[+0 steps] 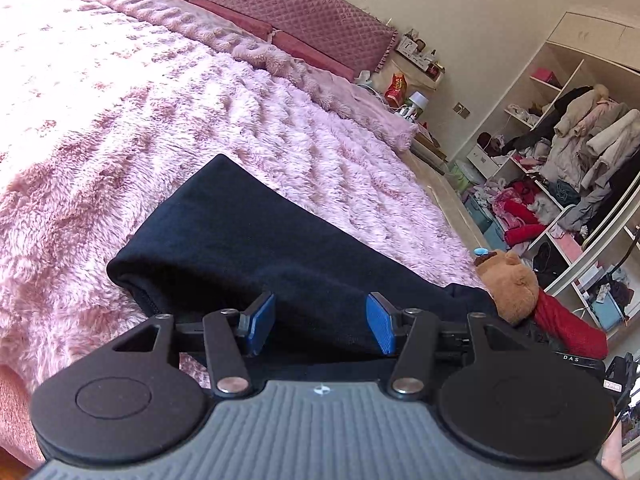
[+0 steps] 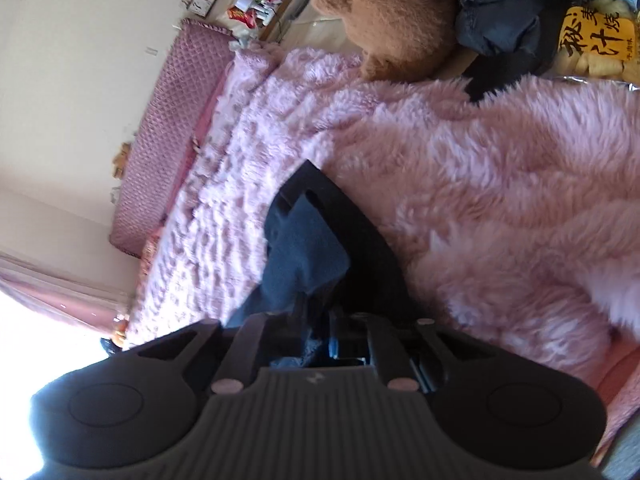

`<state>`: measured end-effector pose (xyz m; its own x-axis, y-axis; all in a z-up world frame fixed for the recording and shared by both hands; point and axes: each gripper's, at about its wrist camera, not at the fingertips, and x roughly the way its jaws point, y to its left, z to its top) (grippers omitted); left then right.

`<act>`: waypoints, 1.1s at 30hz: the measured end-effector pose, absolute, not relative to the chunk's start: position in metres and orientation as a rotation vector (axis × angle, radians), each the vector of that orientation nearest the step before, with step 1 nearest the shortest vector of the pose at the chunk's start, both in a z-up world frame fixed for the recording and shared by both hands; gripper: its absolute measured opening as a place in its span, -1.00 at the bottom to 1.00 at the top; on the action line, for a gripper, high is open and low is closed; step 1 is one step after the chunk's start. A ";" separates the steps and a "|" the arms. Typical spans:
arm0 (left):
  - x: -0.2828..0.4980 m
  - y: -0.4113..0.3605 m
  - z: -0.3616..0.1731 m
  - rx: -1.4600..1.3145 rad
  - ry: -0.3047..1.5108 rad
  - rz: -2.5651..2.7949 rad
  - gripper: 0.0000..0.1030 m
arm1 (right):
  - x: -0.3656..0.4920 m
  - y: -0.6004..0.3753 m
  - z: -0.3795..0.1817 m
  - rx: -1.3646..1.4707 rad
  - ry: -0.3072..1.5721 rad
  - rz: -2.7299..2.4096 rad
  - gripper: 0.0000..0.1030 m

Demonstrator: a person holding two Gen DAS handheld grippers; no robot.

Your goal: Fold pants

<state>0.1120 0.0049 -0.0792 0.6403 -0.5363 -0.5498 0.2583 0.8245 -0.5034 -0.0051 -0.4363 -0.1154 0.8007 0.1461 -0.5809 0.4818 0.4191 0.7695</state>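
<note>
- On the bed (image 1: 120,120), over its fluffy pink blanket (image 2: 500,200), the dark navy pants (image 1: 248,240) lie as a flattened, partly folded band, with a rounded folded end toward the left of the left wrist view.
- From that end the cloth's long axis runs rightward and down, toward the brown teddy bear (image 1: 510,284) at the bed's edge; a red garment (image 1: 568,324) lies just beside the bear.
- The left gripper (image 1: 320,322) sits right at the near edge of the pants, its jaws spread wide with the blue pads (image 1: 382,322) bare. Cloth lies between and just beyond them, yet nothing is pinched.
- The right gripper (image 2: 320,264) has its jaws closed down on a bunched piece of the same pants (image 2: 304,256); the fabric rises out from between the black fingers (image 2: 360,240). That view is tilted and blurred, so which part of the garment it holds cannot be told.
- The relation that matters: the pants extend away from the left jaws, forward and to the left, so the left hand is the nearer one to the free near edge, while the right already has its share.
- Judging by this, the next move likely calls for the left jaws to close on that near edge so both hands can carry the fold across.
- One risk: the plush pile may catch between the pads along with the cloth.
</note>
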 end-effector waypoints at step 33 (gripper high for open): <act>0.104 -0.004 -0.068 -0.244 0.661 -0.432 0.10 | -0.083 -0.436 -0.126 1.289 0.523 -0.205 -0.08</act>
